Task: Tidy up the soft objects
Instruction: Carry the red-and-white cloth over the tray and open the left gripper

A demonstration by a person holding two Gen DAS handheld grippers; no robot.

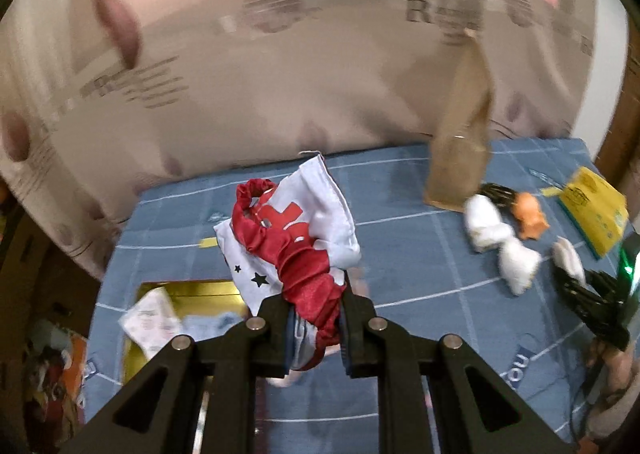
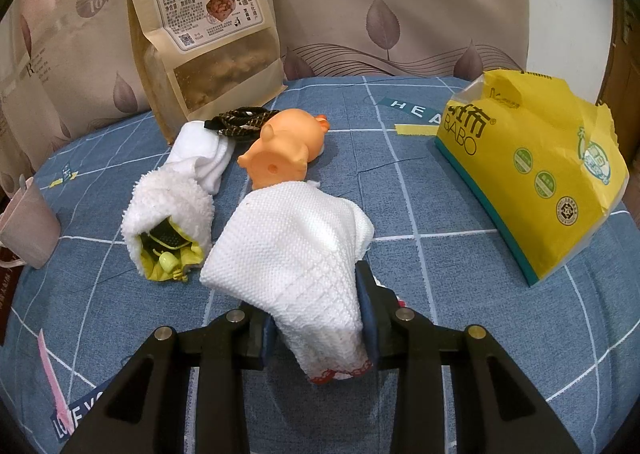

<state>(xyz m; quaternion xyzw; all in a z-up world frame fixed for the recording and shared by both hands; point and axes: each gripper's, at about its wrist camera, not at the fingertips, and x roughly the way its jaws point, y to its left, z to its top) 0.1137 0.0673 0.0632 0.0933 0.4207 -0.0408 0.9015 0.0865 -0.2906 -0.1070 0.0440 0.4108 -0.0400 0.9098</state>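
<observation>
My left gripper (image 1: 314, 328) is shut on a red and white satin cloth (image 1: 292, 238) with black stars, held up above the blue checked bed cover (image 1: 420, 294). My right gripper (image 2: 320, 328) is shut on a white waffle-textured cloth (image 2: 292, 250) that drapes forward onto the cover. Just beyond it lies an orange rubber pig toy (image 2: 280, 152). A white fluffy pouch (image 2: 172, 222) with yellow lining lies to its left, next to a white rolled sock (image 2: 204, 152). The same white pieces (image 1: 500, 238) and pig (image 1: 528, 214) show at right in the left wrist view.
A brown snack bag (image 2: 204, 34) stands at the back against the beige curtain-like fabric (image 2: 400, 6). A yellow tissue pack (image 2: 532, 174) sits at right. A black patterned cord (image 2: 240, 122) lies by the sock. A yellow box (image 1: 180, 314) with papers sits at lower left.
</observation>
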